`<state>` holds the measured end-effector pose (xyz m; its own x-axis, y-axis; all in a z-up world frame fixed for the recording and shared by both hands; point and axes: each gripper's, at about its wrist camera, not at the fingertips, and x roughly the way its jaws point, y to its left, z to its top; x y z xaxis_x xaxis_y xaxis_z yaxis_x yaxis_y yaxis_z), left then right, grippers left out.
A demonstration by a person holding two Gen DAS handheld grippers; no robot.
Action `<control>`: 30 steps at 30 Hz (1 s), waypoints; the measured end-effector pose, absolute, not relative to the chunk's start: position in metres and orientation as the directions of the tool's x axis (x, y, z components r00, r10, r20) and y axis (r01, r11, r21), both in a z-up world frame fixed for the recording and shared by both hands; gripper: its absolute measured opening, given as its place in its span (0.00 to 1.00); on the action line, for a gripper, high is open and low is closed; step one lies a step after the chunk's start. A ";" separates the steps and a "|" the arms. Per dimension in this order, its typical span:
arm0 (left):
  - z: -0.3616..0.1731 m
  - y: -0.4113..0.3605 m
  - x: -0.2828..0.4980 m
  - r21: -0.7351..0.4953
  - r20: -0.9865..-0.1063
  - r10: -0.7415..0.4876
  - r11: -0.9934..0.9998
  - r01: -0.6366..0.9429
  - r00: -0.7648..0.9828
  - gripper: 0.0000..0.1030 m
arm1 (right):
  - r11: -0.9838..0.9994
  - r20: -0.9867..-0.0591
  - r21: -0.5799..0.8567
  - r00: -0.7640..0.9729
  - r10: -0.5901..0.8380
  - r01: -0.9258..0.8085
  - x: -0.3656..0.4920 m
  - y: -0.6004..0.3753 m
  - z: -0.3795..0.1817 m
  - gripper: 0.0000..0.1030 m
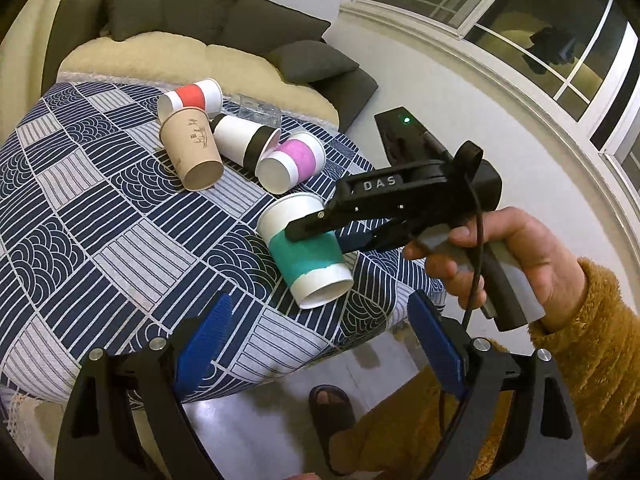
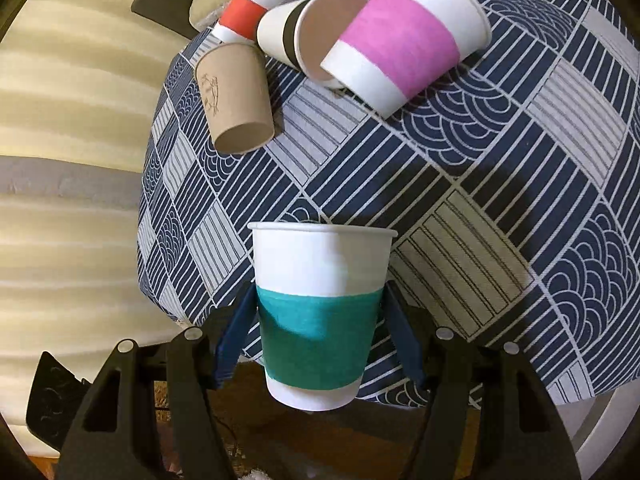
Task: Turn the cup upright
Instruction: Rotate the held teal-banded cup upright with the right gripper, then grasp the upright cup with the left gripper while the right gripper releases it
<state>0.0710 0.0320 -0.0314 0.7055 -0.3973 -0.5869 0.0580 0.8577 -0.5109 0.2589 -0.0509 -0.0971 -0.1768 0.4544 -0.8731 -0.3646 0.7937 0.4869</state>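
Underneath, a table (image 1: 80, 208) draped in navy-and-white cloth, blocks of stripes and fan-shaped arcs. Behind it, a dark grey sofa (image 1: 224, 16) with cushions and a cream fleecy throw (image 1: 168, 60); to one side, a white wall and a white-framed window (image 1: 560, 40) gone dark. Grey floor below, with a sandalled foot (image 1: 332, 404) and mustard fleece sleeves.

Near the table's edge, a teal-banded cup (image 2: 316, 312) gripped across its band by the right gripper (image 2: 316, 336), blue fingers (image 2: 236, 340) pressed to both sides; rim away from the camera, base toward it, tilted in the left wrist view and not yet standing. Whether resting on the cloth or lifted off it, cannot tell.

Further in, four more cups on their sides in a loose cluster: pink-banded cup (image 1: 292, 162), black-banded cup (image 1: 246, 138), plain brown cup (image 1: 192, 152), red-banded cup (image 1: 192, 98), several touching. Just behind them, a clear plastic bottle (image 1: 260, 110) lying flat.

Low beside the table's edge, the left gripper (image 1: 320, 344), fingers spread wide around nothing.
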 end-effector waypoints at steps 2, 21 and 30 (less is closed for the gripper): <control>-0.031 0.031 0.072 -0.507 -0.590 -0.398 0.860 0.061 0.702 0.85 | 0.791 -0.870 0.493 -0.180 0.460 -0.361 0.257 -0.051 -0.098 0.63; -0.042 0.026 0.086 -0.511 -0.630 -0.403 0.859 0.037 0.664 0.85 | 0.753 -0.844 0.518 -0.100 0.526 -0.406 0.251 -0.091 -0.050 0.69; -0.029 0.017 0.122 -0.514 -0.684 -0.390 0.858 -0.027 0.616 0.85 | 0.720 -0.803 0.533 0.003 0.597 -0.445 0.230 -0.153 -0.019 0.69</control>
<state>0.1217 0.0168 -0.0295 0.6159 -0.3904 -0.6843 -0.0269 0.8576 -0.5135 0.2295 -0.1525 -0.0189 0.0032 0.5966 -0.8026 -0.4449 0.7196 0.5331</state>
